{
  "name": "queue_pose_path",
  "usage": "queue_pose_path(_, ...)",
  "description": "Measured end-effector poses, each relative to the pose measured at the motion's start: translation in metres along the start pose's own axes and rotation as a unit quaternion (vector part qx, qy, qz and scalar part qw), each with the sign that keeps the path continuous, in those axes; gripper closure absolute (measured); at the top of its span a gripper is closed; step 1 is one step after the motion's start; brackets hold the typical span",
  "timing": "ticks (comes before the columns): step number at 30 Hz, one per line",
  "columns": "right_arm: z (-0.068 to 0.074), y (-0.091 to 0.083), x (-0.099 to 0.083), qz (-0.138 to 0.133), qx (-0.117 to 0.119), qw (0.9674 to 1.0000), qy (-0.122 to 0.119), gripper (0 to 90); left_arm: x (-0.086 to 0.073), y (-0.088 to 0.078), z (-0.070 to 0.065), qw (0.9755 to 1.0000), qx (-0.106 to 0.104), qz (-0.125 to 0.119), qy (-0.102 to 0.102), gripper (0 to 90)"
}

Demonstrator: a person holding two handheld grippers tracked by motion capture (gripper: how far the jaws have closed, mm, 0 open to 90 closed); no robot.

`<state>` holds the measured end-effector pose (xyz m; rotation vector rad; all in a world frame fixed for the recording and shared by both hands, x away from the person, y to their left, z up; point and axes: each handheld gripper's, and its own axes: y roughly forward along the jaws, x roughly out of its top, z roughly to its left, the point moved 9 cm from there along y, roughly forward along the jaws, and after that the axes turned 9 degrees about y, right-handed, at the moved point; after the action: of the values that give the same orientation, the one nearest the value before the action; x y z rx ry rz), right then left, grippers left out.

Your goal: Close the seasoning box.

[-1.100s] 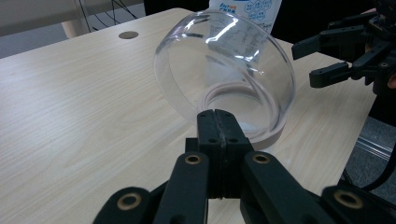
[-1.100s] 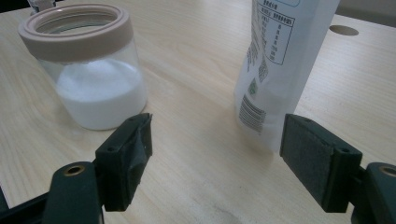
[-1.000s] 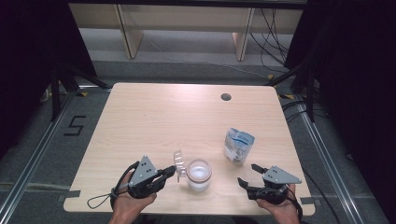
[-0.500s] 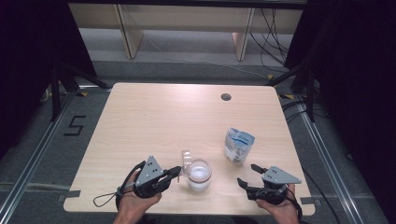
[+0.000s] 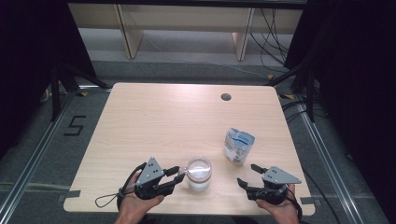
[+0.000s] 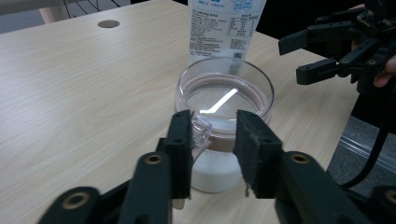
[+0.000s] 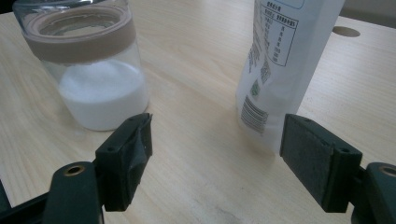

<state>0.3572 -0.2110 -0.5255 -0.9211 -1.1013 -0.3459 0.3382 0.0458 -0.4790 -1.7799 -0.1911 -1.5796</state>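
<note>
1. Floor mark (image 5: 74, 126): a black figure "5" taped on the grey floor left of the table (image 5: 154, 116), seen in the high view.
2. Pouch (image 5: 238, 144): the white and blue pouch carries a blue label near its top; its wording is too small to read.
3. Pouch back (image 7: 275, 60): a printed table of small characters and a barcode near the bottom edge; probably nutrition data, but none of it is legible.
</note>
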Motion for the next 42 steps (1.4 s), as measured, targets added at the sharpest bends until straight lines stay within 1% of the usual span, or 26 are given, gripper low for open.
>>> queue_pose_path(4,-0.001,0.000,0.002,-0.008,0.000,1.0000,-0.003,26.0,-0.003,0.001,-0.001,0.9999,-0.005,0.000,-0.013,48.6)
queue_pose_path(5,0.001,-0.001,0.000,-0.003,0.001,0.9999,0.014,26.0,-0.005,0.000,-0.001,0.9999,-0.001,0.005,-0.011,45.6)
queue_pose_path(6,0.000,-0.001,0.002,-0.008,0.002,1.0000,0.004,26.0,-0.007,0.000,-0.001,0.9999,-0.001,0.006,-0.015,43.1)
queue_pose_path(7,0.001,-0.002,0.000,0.001,0.006,0.9999,0.013,26.0,-0.009,0.000,0.000,0.9998,0.002,0.009,-0.016,40.6)
queue_pose_path(9,0.000,-0.001,0.002,-0.007,0.011,0.9999,0.009,25.5,-0.012,-0.001,0.000,0.9996,-0.001,0.012,-0.026,36.6)
queue_pose_path(11,0.003,-0.002,0.003,-0.008,0.020,0.9997,0.016,22.2,-0.017,-0.002,0.000,0.9996,-0.005,0.016,-0.025,33.6)
queue_pose_path(12,0.006,-0.002,0.005,-0.011,0.032,0.9993,0.014,21.9,-0.020,-0.003,0.000,0.9994,-0.003,0.014,-0.033,32.6)
queue_pose_path(13,0.008,-0.002,0.007,-0.020,0.033,0.9992,0.008,21.3,-0.023,-0.004,0.001,0.9994,-0.001,0.020,-0.030,31.5)
queue_pose_path(14,0.011,-0.004,0.005,-0.012,0.041,0.9990,0.012,20.1,-0.025,-0.005,0.002,0.9994,-0.002,0.021,-0.028,30.5)
queue_pose_path(15,0.011,-0.004,0.006,-0.016,0.035,0.9993,0.005,18.9,-0.028,-0.006,0.003,0.9992,-0.004,0.020,-0.035,29.9)
queue_pose_path(16,0.015,-0.004,0.005,-0.015,0.047,0.9987,0.014,17.5,-0.031,-0.007,0.003,0.9989,0.001,0.025,-0.040,29.2)
queue_pose_path(17,0.015,-0.004,0.006,-0.021,0.047,0.9986,0.008,15.8,-0.032,-0.007,0.004,0.9990,0.001,0.025,-0.038,28.5)
queue_pose_path(18,0.016,-0.005,0.005,-0.016,0.045,0.9987,0.018,15.9,-0.034,-0.007,0.004,0.9987,0.003,0.025,-0.045,28.1)
queue_pose_path(19,0.019,-0.005,0.004,-0.016,0.053,0.9982,0.022,15.7,-0.036,-0.008,0.004,0.9990,0.001,0.029,-0.035,27.6)
queue_pose_path(20,0.019,-0.005,0.005,-0.022,0.056,0.9982,0.007,15.7,-0.037,-0.007,0.003,0.9988,0.000,0.026,-0.041,26.8)
queue_pose_path(21,0.022,-0.005,0.004,-0.019,0.063,0.9978,0.010,15.6,-0.039,-0.007,0.003,0.9985,0.005,0.032,-0.044,26.1)
queue_pose_path(23,0.021,-0.006,0.004,-0.016,0.058,0.9982,0.002,15.6,-0.041,-0.005,0.002,0.9989,-0.001,0.031,-0.036,25.1)
queue_pose_path(25,0.024,-0.006,0.002,-0.012,0.071,0.9974,0.007,15.6,-0.044,-0.004,0.001,0.9985,0.001,0.036,-0.042,23.7)
queue_pose_path(29,0.026,-0.008,0.000,-0.009,0.076,0.9970,0.012,15.6,-0.049,-0.003,0.002,0.9986,0.006,0.044,-0.030,22.0)
queue_pose_path(32,0.027,-0.009,-0.003,-0.005,0.065,0.9977,0.020,15.7,-0.053,-0.004,0.001,0.9983,0.010,0.052,-0.024,20.5)
queue_pose_path(34,0.023,-0.009,-0.002,-0.009,0.056,0.9984,0.000,15.7,-0.056,-0.005,0.000,0.9983,0.009,0.054,-0.021,19.3)
queue_pose_path(38,0.027,-0.011,-0.007,0.007,0.059,0.9980,0.022,15.8,-0.059,-0.005,-0.005,0.9982,0.004,0.052,-0.027,16.7)
queue_pose_path(39,0.026,-0.010,-0.007,0.005,0.061,0.9980,0.016,15.8,-0.060,-0.005,-0.006,0.9983,0.002,0.051,-0.027,16.4)
queue_pose_path(40,0.028,-0.011,-0.008,0.009,0.061,0.9977,0.028,15.8,-0.062,-0.006,-0.007,0.9981,0.004,0.057,-0.023,16.1)
queue_pose_path(41,0.027,-0.011,-0.008,0.006,0.062,0.9979,0.016,15.8,-0.063,-0.006,-0.008,0.9980,0.004,0.057,-0.025,16.0)
queue_pose_path(42,0.029,-0.013,-0.011,0.017,0.061,0.9975,0.030,15.7,-0.064,-0.007,-0.007,0.9981,0.002,0.059,-0.016,16.0)
